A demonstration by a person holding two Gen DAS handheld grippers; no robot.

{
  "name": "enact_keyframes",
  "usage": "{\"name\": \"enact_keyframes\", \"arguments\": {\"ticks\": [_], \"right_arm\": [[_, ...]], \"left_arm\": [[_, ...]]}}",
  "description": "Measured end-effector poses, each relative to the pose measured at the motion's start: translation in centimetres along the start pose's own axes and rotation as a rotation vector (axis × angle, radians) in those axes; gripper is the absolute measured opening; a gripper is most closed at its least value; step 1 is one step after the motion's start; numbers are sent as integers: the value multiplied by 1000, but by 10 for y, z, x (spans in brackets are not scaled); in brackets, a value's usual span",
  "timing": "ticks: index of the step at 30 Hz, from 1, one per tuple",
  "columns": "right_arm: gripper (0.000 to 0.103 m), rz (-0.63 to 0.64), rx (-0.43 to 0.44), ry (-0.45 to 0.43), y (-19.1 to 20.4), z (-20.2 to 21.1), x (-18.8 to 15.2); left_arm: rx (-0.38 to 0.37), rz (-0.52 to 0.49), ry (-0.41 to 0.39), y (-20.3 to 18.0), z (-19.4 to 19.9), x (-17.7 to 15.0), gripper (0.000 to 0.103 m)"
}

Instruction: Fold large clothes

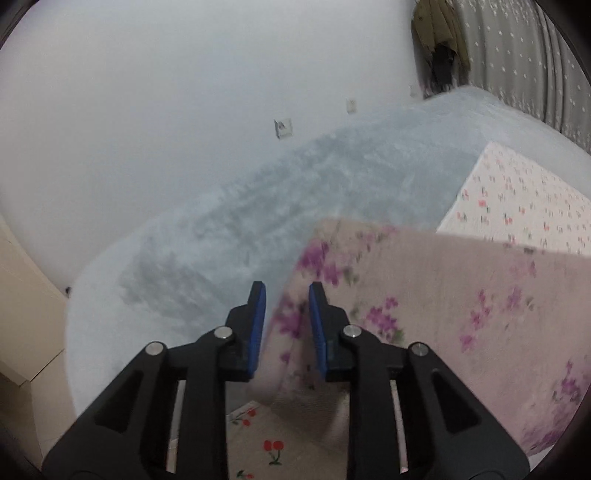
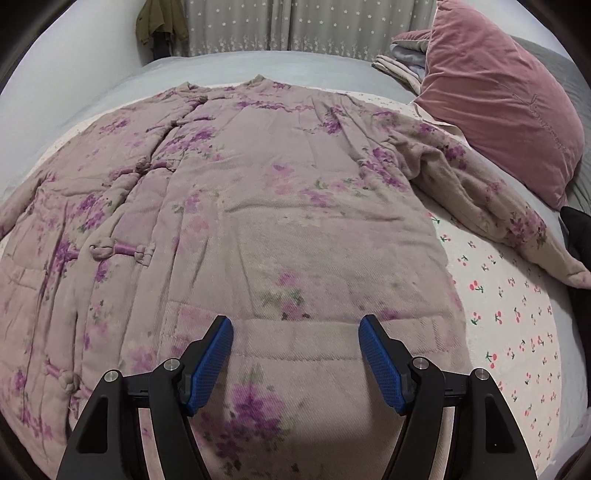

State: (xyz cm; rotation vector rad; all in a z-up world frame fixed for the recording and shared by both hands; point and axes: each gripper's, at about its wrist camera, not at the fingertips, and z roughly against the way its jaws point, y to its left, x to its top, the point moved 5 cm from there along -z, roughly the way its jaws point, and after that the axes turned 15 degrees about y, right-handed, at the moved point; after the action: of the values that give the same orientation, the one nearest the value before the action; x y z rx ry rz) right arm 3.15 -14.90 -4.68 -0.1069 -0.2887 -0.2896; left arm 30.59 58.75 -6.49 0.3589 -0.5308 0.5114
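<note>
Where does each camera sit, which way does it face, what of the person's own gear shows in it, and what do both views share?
Left wrist: on the left gripper, looking down along its fingers at a fold of the coat, with the blanket and wall beyond; its narrow jaws have fabric between them.
Right wrist: on the right gripper, looking down over the coat spread on the bed, toward the pillow and curtain; its jaws stand wide above the hem.
Shared: the coat, the cherry sheet, the curtain.
</note>
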Motion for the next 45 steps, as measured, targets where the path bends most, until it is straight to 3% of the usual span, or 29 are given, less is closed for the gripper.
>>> {"name": "enact_keyframes", "arguments": {"ticks": [2,4,6,7,9,10,12,15,17,25,28,36,41,45], "right_arm": [[72,-8,3,-8,-4,1,-2],[72,-13,9,-13,-5,1,-4],[72,-14,12,-18,-6,0,-4],[72,-15,13,-19,-5,0,-4],[72,-16,20,-21,-6,0,-5],[72,-17,25,-22,-7,0,-6],[72,-23,30,-21,-12,3,-9],[73,-47,18,-34,-29,13,-17],[73,-82,16,-41,-48,20,-24],[76,-256,41,-67,-118,37,-49],[77,-299,31,-70,-141,38,-58],[77,-407,53,-73,-223,40,-79],[77,-441,44,-134,-290,73,-78],[77,-477,41,-187,-352,103,-58]], "left_arm": [[-56,26,-53,2,26,1,50],[-160,16,-101,-2,44,-1,62],[-196,-41,-90,-14,41,-7,69],[-164,-66,-46,-18,31,-13,69],[-59,-121,168,-28,-19,-30,70],[-69,-99,113,-25,-16,-30,70],[-62,-63,122,-23,-8,-30,70],[-121,-67,164,-32,8,-35,73],[-185,-88,188,-44,24,-43,83],[-442,-220,297,-120,106,-100,86],[-510,-295,291,-151,146,-118,86],[-605,-546,204,-242,259,-163,86],[-691,-716,163,-323,325,-208,86],[-742,-824,153,-394,362,-245,86]]}}
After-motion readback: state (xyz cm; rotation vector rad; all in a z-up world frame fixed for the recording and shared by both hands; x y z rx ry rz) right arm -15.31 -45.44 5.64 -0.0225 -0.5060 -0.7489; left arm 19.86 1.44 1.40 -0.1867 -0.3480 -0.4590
